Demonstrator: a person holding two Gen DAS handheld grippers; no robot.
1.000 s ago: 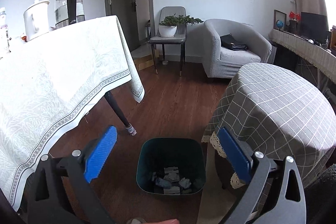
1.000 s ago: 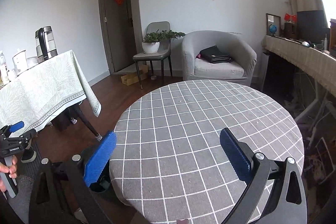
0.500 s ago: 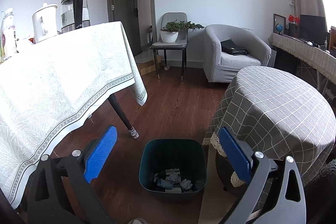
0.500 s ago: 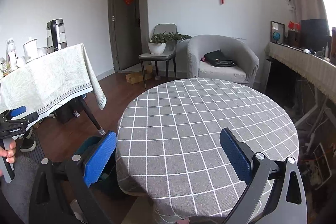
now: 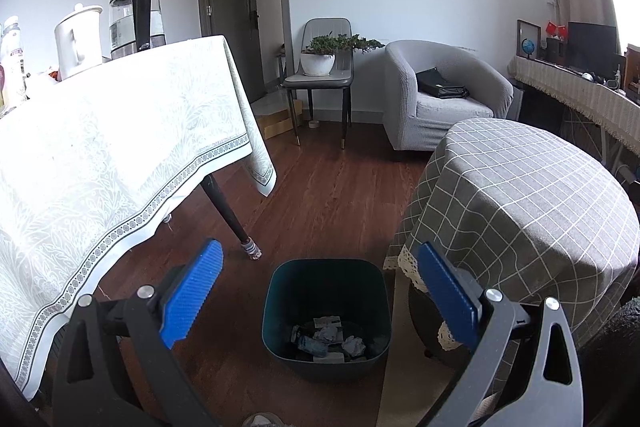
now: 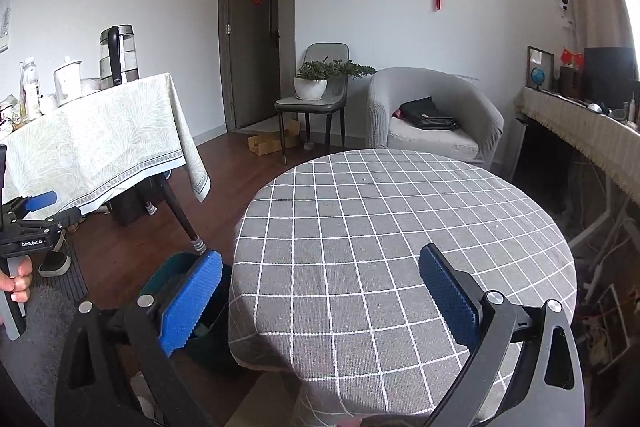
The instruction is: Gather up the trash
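A dark green trash bin stands on the wood floor between the two tables, with several crumpled paper scraps at its bottom. My left gripper is open and empty, held above and in front of the bin. My right gripper is open and empty, held over the near edge of the round grey checked table. The bin's rim shows to the left of that table in the right wrist view, partly hidden by my left blue pad. The left gripper also shows there at far left.
A table with a pale green cloth stands at left, carrying a kettle and a white jug. Its dark leg is near the bin. A chair with a potted plant, a grey armchair and a sideboard line the back.
Both grippers have drawn back and risen a little, so the bin and tables look smaller and lower. Both stay open and empty.
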